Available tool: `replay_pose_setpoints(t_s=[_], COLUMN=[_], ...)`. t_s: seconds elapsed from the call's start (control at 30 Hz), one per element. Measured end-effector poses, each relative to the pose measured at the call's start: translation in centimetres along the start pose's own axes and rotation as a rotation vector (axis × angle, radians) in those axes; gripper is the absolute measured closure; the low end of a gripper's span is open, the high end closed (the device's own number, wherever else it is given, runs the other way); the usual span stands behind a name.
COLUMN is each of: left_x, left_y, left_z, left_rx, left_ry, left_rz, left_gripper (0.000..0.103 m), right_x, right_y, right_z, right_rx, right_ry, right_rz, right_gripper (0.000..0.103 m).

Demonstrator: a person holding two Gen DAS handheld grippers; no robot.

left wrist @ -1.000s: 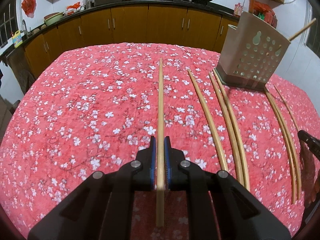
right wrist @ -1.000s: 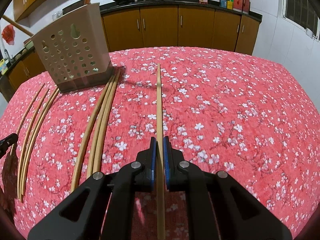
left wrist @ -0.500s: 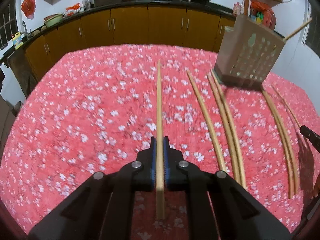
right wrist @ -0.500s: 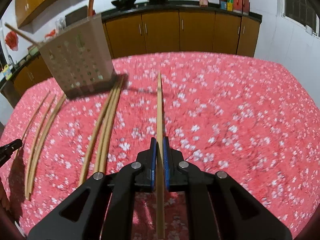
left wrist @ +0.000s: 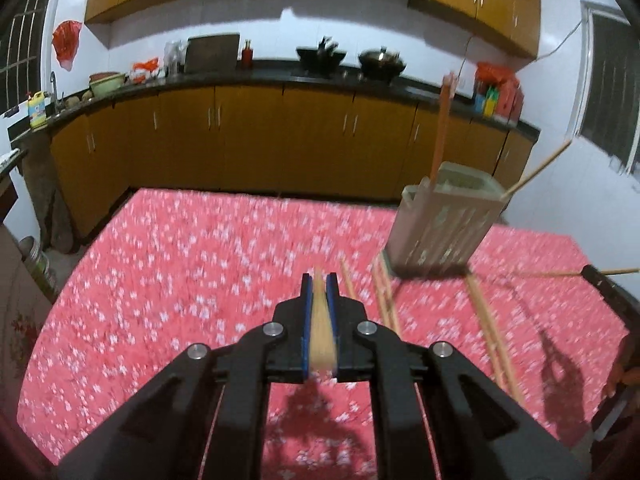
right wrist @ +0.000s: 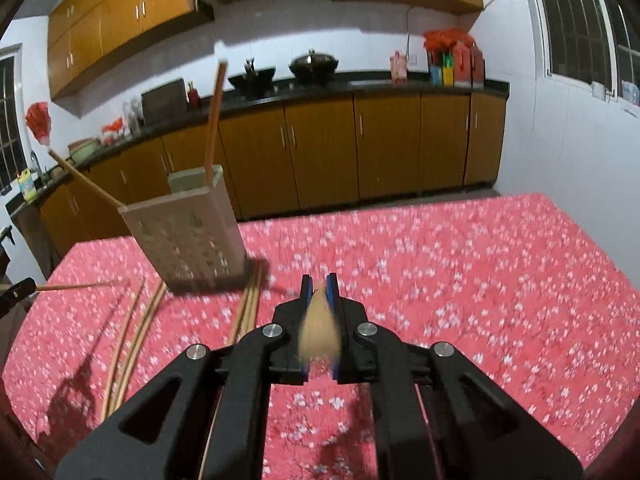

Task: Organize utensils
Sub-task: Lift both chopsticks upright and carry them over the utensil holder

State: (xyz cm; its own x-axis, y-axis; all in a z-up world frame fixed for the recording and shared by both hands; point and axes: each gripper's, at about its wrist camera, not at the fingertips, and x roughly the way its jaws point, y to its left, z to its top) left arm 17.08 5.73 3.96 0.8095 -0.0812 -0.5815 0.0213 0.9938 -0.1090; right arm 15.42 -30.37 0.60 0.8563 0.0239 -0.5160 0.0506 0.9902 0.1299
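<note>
My left gripper (left wrist: 320,280) is shut on a bamboo chopstick (left wrist: 321,336), held above the red floral tablecloth (left wrist: 180,280) and seen almost end-on between the blue pads. My right gripper (right wrist: 319,280) is shut on a second chopstick (right wrist: 320,332) in the same way. The beige perforated utensil holder (left wrist: 444,224) stands ahead to the right in the left wrist view and ahead to the left, holder (right wrist: 188,236), in the right wrist view. Two sticks stand in it. Several loose chopsticks (left wrist: 492,328) (right wrist: 132,332) lie on the cloth beside the holder.
Wooden kitchen cabinets (left wrist: 260,140) and a dark counter with woks (right wrist: 312,66) run behind the table. The other gripper's stick (right wrist: 76,286) shows at the left edge of the right wrist view. The table's far edge (right wrist: 400,208) lies ahead.
Both grippers have risen off the table, each lifting its chopstick, and tilted up so more of the kitchen shows. The chopsticks on the cloth and the holder have stayed put.
</note>
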Motion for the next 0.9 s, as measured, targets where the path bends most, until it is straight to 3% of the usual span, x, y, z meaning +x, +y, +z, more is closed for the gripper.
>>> replay_pose_setpoints(t_s=[0.33, 0.5, 0.73, 0.9], left_x=[-2.4, -3.4, -6.3, -7.9], left_y=[-0.4, -1.1, -4.4, -7.2], left_z=[2.4, 3.4, 6.1, 8.1], left_rx=[-0.011, -0.002, 0.068, 0.119], left_ry=[-0.073, -0.088, -0.17, -0.232], left_rz=[-0.037, -0.091, -0.183, -0.238], left_gripper=[0.095, 0.095, 0.095, 0.095], right_x=[-1.3, -2.2, -5.7, -6.9], right_y=[0.6, 1.0, 3.0, 4.9], right_z=[1.5, 2.5, 6.6, 9.3], right_rx=[-0.005, 0.0, 0.008, -0.004], right_ry=[-0.057, -0.069, -0.194, -0.292], right_rz=[0.022, 0.081, 0.219, 0.259], right_gripper=[0.095, 0.096, 0.096, 0.096])
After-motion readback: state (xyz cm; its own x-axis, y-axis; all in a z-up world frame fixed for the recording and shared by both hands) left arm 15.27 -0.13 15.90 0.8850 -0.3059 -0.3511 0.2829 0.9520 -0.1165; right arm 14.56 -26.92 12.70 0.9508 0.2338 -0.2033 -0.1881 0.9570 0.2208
